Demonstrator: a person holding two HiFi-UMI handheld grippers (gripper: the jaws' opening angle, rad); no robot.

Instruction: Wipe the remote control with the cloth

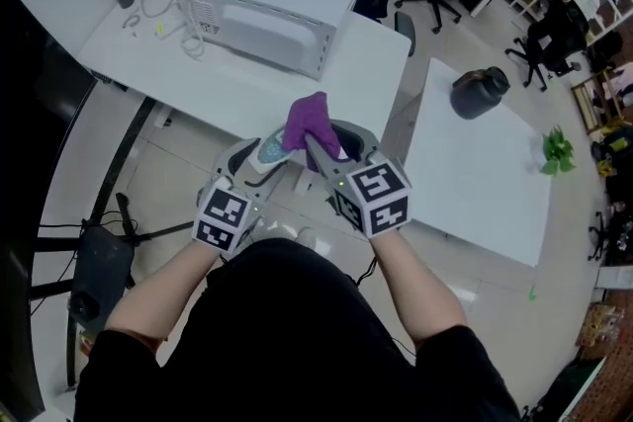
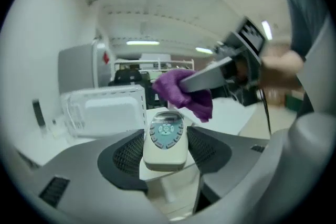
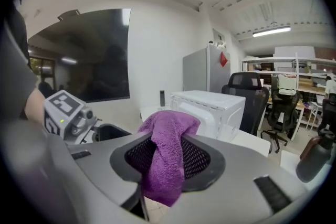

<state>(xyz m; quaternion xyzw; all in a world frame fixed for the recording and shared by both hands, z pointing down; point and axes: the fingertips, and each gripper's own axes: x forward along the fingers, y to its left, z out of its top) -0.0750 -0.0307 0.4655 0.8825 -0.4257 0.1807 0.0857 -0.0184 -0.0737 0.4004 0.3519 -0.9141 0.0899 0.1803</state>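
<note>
L gripper [image 2: 166,147] clamps remote [image 2: 164,159], R gripper [image 3: 168,157] clamps cloth [image 3: 169,131], btns [image 2: 166,131] clear: left gripper view

From the remote [image 1: 268,151], the microwave [image 1: 269,3] blocks 12 o'clock, with bare table [image 1: 237,99] before it. At 3 o'clock a second table [image 1: 475,198] lies bare but for a jug [image 1: 479,92]; a floor gap runs between the tables.

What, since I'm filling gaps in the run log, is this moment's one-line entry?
left gripper: shut on remote | right gripper: shut on cloth | cloth: at remote's far end, contact unclear
</note>
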